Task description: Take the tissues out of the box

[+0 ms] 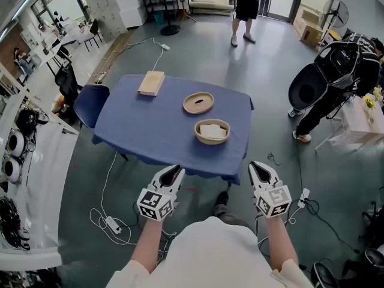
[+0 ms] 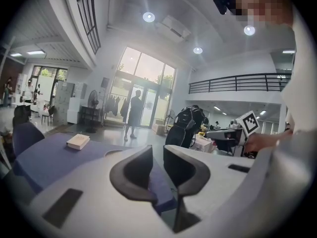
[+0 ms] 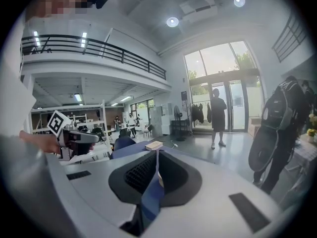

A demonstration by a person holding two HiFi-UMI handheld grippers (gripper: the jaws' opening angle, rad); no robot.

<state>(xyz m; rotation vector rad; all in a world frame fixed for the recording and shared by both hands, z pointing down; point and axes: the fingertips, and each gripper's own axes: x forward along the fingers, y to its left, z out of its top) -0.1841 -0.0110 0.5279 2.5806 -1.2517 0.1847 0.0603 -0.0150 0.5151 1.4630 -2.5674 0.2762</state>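
Note:
A beige tissue box (image 1: pixel 151 83) lies at the far left of the blue-clothed table (image 1: pixel 138 131); it also shows as the box (image 2: pixel 78 141) and as the box (image 3: pixel 154 145). An empty woven bowl (image 1: pixel 198 102) sits mid-table. A second woven bowl (image 1: pixel 212 131) nearer me holds white tissues. My left gripper (image 1: pixel 170 176) hovers off the table's front edge, its jaws a little apart with nothing between them (image 2: pixel 158 157). My right gripper (image 1: pixel 261 174) hovers beside the front right corner, its jaws meeting at the tips and empty (image 3: pixel 157 155).
A blue chair (image 1: pixel 90 104) stands at the table's left end. White cables and a power strip (image 1: pixel 111 224) lie on the floor by my left. A person (image 1: pixel 246 11) stands beyond the table, and a black bag on a chair (image 1: pixel 336 71) is at right.

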